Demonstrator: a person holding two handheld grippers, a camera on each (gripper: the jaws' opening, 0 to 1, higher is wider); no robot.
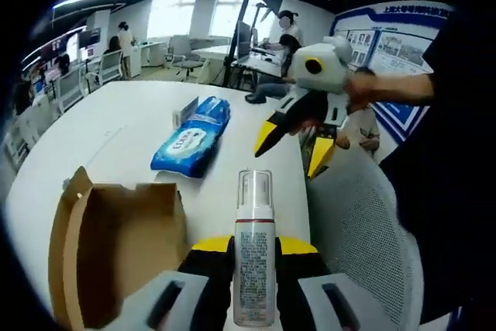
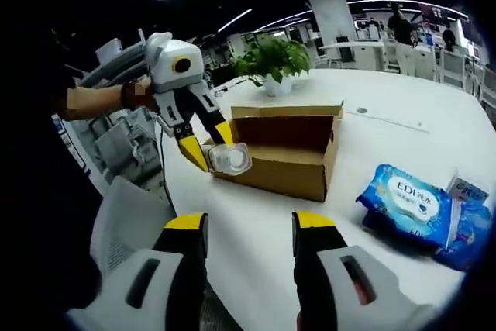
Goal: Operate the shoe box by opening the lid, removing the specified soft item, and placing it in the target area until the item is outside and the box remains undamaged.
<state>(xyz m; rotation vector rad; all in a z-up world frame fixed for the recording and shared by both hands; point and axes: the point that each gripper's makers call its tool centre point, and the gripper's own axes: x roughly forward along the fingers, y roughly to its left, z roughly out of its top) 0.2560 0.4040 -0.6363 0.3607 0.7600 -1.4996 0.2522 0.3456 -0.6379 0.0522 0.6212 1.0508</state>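
My left gripper (image 1: pixel 254 247) is shut on a white foam pump bottle (image 1: pixel 254 215) with a clear cap, held upright over the table's near edge. The open brown shoe box (image 1: pixel 116 246) sits just left of it, flaps up, its inside looking bare. A blue soft pack of wipes (image 1: pixel 194 136) lies on the white table (image 1: pixel 108 129) beyond the box. My right gripper (image 2: pixel 249 222) is open with nothing between its jaws; it also hangs at the right of the left gripper view (image 1: pixel 293 149). The right gripper view has the left gripper (image 2: pixel 213 151) with the bottle (image 2: pixel 230 159) beside the box (image 2: pixel 279 156), and the wipes (image 2: pixel 407 203).
A small flat carton (image 1: pixel 184 112) lies against the wipes. A white mesh chair (image 1: pixel 364 222) stands at the table's edge under my hands. A potted plant (image 2: pixel 271 60) sits behind the box. Desks, chairs and people fill the office beyond.
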